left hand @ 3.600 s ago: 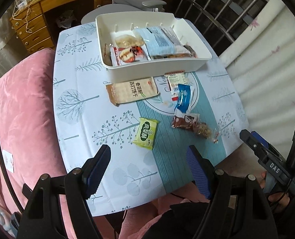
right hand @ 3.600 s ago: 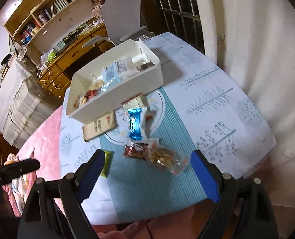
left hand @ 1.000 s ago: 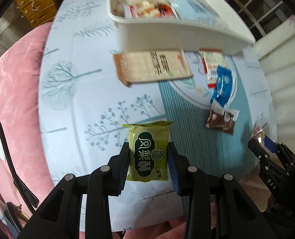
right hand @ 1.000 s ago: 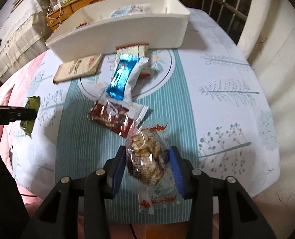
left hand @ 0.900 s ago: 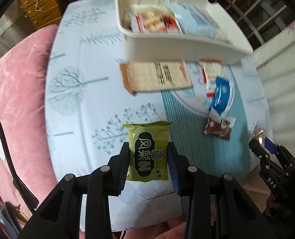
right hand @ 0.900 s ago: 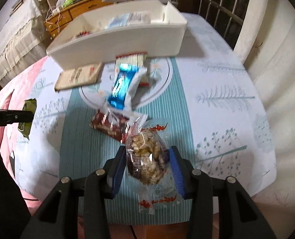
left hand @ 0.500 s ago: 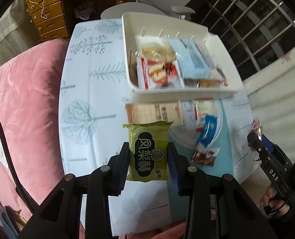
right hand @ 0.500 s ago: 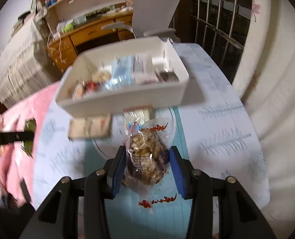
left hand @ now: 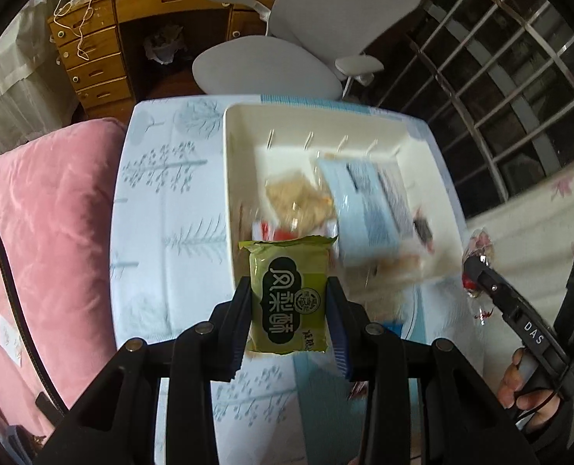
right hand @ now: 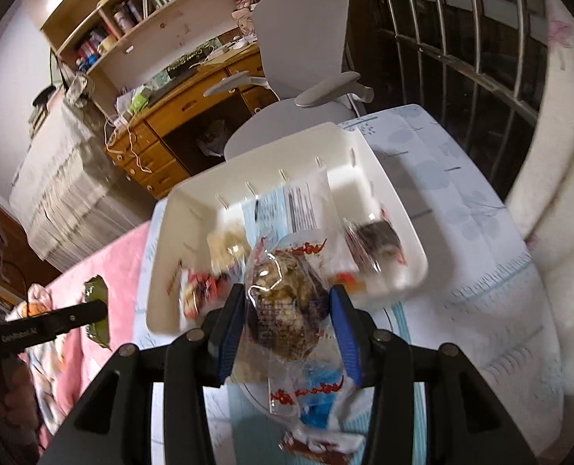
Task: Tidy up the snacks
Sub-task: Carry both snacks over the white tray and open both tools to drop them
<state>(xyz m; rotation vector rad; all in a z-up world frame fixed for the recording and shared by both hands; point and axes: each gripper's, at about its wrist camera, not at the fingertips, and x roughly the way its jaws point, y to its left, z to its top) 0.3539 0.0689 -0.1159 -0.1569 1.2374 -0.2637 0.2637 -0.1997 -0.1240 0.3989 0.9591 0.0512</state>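
Both clenched: left gripper (left hand: 289, 306) w/ green foil snack pack (left hand: 289, 294), right gripper (right hand: 287, 316) w/ clear nut-cluster bag (right hand: 283, 310), above white plastic bin (right hand: 395, 232), ready for drop-in.

A green snack packet (left hand: 289, 302) with dark lettering is pinched upright between the left tool's pads, held above the tabletop's patterned cloth. A clear bag of brown nutty pieces (right hand: 285, 306), red print on its crinkled ends, sits clamped in the right tool. Beyond both, the white tray (left hand: 244, 209) holds a pale blue packet (left hand: 364, 209), a beige one and a red-and-white one, all blurred.
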